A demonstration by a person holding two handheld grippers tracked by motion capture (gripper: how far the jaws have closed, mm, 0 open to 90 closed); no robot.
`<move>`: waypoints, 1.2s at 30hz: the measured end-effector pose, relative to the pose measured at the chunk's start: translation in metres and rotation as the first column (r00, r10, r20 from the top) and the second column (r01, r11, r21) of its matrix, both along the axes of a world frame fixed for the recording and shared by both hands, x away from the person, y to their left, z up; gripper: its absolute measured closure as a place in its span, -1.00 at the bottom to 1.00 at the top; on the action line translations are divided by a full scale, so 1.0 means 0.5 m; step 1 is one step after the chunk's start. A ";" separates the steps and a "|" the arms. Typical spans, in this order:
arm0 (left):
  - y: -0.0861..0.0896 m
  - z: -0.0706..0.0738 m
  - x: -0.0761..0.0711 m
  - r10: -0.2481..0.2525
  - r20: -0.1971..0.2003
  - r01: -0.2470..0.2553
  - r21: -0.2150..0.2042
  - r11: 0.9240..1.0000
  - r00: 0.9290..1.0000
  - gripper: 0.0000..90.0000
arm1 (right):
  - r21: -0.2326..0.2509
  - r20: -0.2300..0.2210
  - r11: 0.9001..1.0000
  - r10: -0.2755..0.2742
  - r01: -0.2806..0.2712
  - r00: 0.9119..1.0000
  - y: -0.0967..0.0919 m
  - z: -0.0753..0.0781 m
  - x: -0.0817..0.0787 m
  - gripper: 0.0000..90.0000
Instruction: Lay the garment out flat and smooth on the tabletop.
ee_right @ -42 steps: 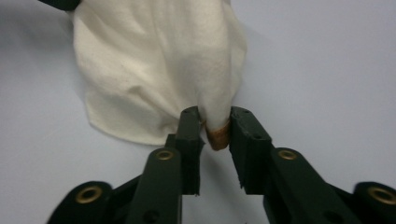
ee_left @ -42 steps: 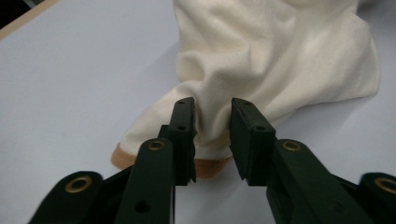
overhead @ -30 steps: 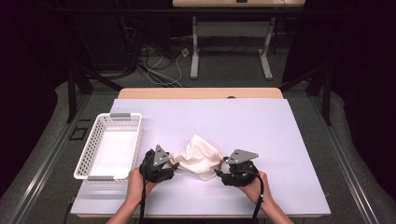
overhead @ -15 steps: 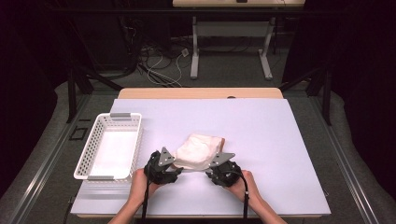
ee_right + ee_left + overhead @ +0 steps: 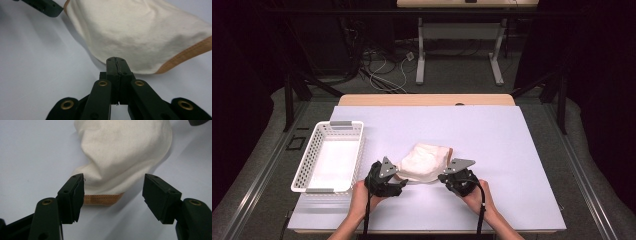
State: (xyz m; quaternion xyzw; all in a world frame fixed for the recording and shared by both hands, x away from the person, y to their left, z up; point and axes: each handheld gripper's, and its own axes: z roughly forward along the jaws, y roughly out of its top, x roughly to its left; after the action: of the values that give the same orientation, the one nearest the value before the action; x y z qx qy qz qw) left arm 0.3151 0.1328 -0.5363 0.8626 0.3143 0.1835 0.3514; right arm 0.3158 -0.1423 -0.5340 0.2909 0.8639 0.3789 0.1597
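Note:
A white cloth point(image 5: 424, 161) with a tan hem lies folded on the table, just beyond both grippers. My left gripper point(image 5: 401, 179) is at its near left corner. In the left gripper view its jaws point(image 5: 113, 186) have just been opening. They straddle the hemmed corner of the cloth point(image 5: 125, 152) without pressing on it. My right gripper point(image 5: 443, 177) is at the near right edge. Its jaws point(image 5: 116, 60) have just been closing and now meet, tips against the rim of the cloth point(image 5: 140, 32). No fabric is visible between them.
A white plastic basket point(image 5: 329, 124) stands at the left of the white table top point(image 5: 512, 150), close to my left hand. Open table surface stretches to the right and behind the cloth. Desk legs and cables are on the floor beyond the table.
A second ago the cloth was bunched up between the grippers; now it lies folded flat. Both hands have drawn closer together at its near edge.

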 end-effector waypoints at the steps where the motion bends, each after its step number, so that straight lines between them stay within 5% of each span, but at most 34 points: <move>1: 0.001 0.000 -0.001 -0.004 0.002 0.004 -0.009 1.000 1.000 -0.26 | 0.005 0.000 1.000 -0.005 0.005 1.000 -0.004 0.000 0.004 1.00; 11: -0.005 -0.012 0.005 -0.032 -0.038 0.032 0.004 0.999 0.999 -0.35 | -0.015 -0.016 0.998 -0.059 0.058 0.998 -0.024 -0.016 0.021 1.00; 21: -0.020 -0.014 0.001 -0.039 -0.012 0.040 0.066 0.997 0.999 -0.35 | -0.005 -0.005 0.997 -0.083 0.083 0.997 -0.038 -0.010 0.026 1.00; 27: -0.031 -0.019 -0.003 -0.036 0.023 0.033 0.144 0.989 0.999 -0.18 | -0.013 -0.040 0.995 -0.095 0.095 0.995 -0.037 -0.018 0.032 0.43; 33: -0.054 -0.015 -0.016 -0.092 0.029 0.085 0.172 0.981 0.995 -0.10 | -0.002 -0.058 0.996 -0.094 0.094 0.994 -0.041 -0.017 0.035 0.32; 36: -0.066 -0.028 -0.003 -0.082 0.035 0.073 0.198 0.977 0.996 0.13 | 0.005 -0.069 0.995 -0.095 0.095 0.993 -0.039 -0.021 0.037 0.25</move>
State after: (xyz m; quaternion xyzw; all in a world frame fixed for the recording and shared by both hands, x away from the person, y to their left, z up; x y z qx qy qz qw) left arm 0.3134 0.1000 -0.5504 0.9005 0.2531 0.2185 0.2781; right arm 0.3344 -0.1617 -0.5446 0.3450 0.8526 0.3641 0.1467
